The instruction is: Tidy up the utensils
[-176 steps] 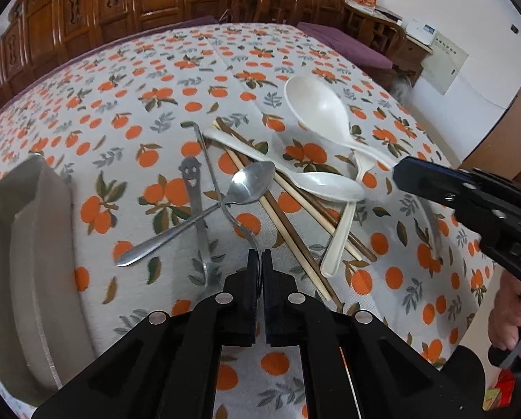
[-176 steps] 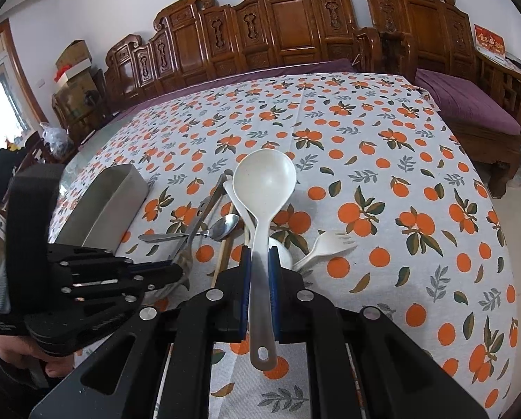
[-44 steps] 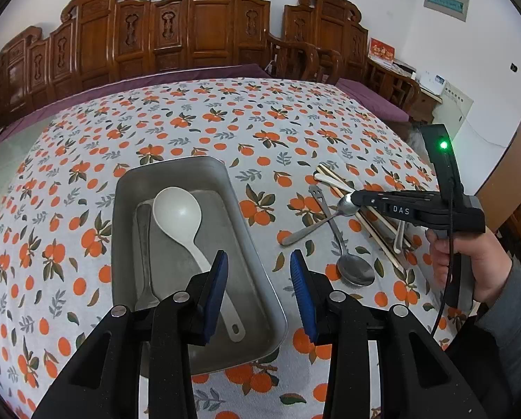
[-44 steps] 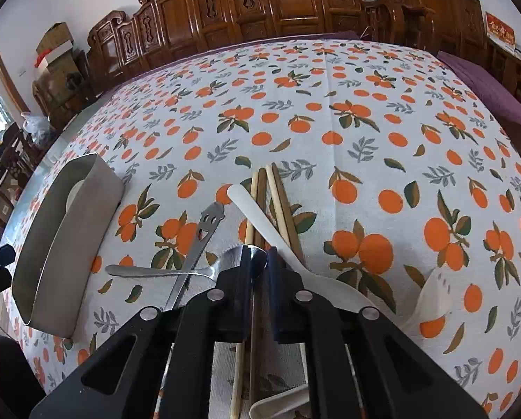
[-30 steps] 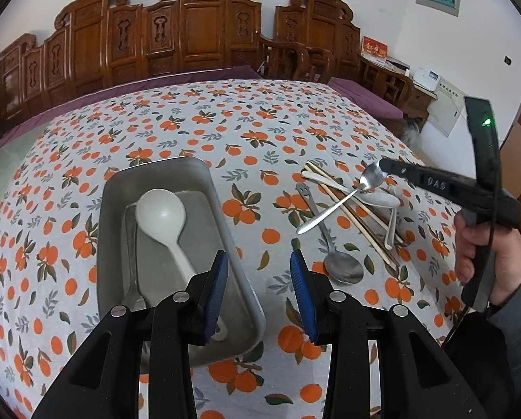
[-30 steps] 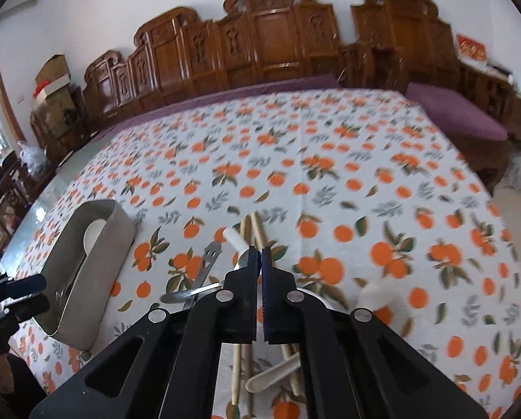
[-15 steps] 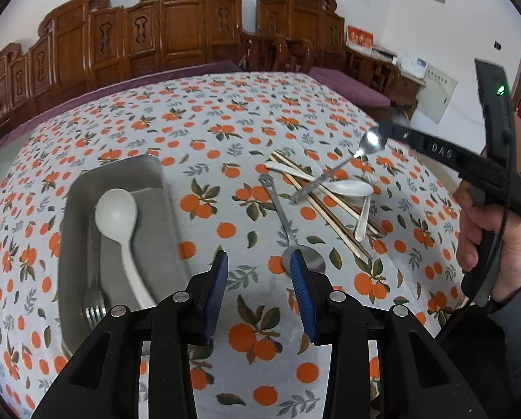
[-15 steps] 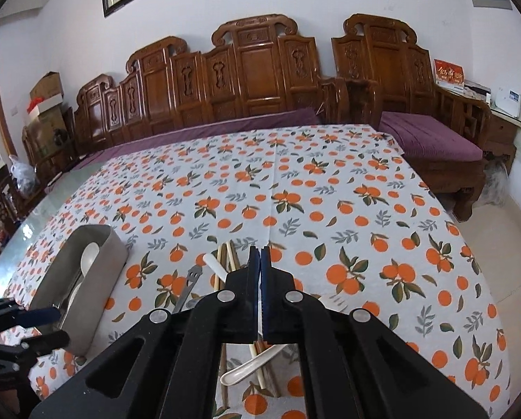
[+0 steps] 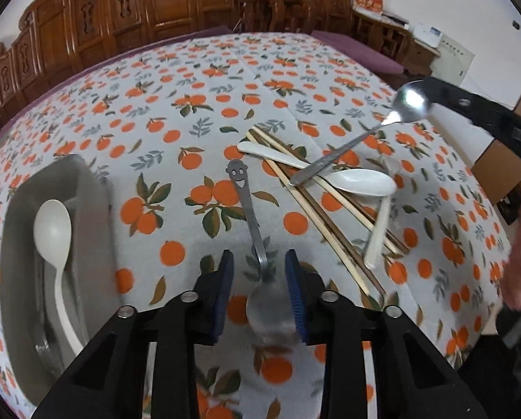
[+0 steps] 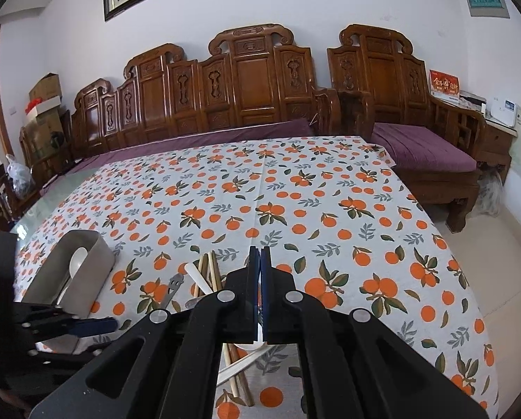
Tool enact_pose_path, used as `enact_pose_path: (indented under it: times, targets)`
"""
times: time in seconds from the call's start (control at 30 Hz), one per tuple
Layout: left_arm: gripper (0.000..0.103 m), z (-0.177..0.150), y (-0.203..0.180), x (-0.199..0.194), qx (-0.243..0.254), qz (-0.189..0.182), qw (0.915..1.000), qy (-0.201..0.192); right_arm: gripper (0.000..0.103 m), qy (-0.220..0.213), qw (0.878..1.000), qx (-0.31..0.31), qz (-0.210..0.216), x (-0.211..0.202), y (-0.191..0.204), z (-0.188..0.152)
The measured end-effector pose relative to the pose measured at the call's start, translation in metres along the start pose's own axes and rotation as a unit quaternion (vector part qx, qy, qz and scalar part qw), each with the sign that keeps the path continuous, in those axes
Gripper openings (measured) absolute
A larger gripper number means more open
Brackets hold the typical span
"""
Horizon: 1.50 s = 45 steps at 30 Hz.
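Your table, w/ an orange-print cloth [image 9: 197, 111], is bare across its far half, leaving open room there; the utensils sit toward the near edge. A grey metal tray [image 9: 96, 209] lies by the left edge, holding a white plastic spoon [image 9: 52, 230] w/ bowl pointing away from you. Your left gripper [image 9: 258, 282] is spread apart, low over the cloth, its blue pads either side of a smiley-handled steel spoon [image 9: 250, 209]; the spoon's blurred bowl lies between the pads, handle running away toward the table's middle. Can't tell if a pad touches it. Right of it sits a pile: wooden chopsticks [image 9: 316, 206], a white spoon [image 9: 358, 179] & a white fork [image 9: 377, 234] lying crossed over each other. Your right gripper [image 10: 260, 265] is clamped on a plain steel spoon [image 9: 408, 103], held up in the air above the pile near the right edge, handle sloping down-left toward the pile.
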<state>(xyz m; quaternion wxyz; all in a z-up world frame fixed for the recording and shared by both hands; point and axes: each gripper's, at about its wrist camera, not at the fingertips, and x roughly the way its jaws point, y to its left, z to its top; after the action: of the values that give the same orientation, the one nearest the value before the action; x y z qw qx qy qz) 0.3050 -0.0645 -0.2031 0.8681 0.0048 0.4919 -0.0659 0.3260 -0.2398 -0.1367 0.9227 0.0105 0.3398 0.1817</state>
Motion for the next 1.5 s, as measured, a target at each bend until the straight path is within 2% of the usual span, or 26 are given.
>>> enact_pose_path:
  times: [0.17,0.3,0.37,0.57,1.3,1.5]
  targets:
    - [0.021,0.008,0.001,0.024,-0.012,0.004,0.9996,0.026,0.002,0.005,1.0,0.007,0.002,0.003,-0.005,0.0]
    - [0.019,0.012,-0.004,0.03,-0.002,0.018,0.9995,0.024,0.002,0.005,1.0,0.012,0.005,0.004,-0.006,0.0]
    - [0.008,0.013,-0.005,0.031,0.002,0.024,0.9994,0.025,0.002,0.006,1.0,0.011,0.006,0.004,-0.007,0.0]
    - [0.005,0.011,0.002,0.027,0.008,0.025,0.9993,0.028,0.002,0.007,1.0,0.007,0.008,0.006,-0.001,0.001]
    - [0.005,0.003,0.04,-0.067,0.001,0.024,0.9987,-0.046,0.002,-0.008,0.999,-0.018,0.028,0.007,0.041,0.009]
    - [0.005,-0.004,0.065,-0.083,-0.015,0.033,0.9977,-0.057,0.002,-0.007,0.999,-0.023,0.031,0.008,0.046,0.009]
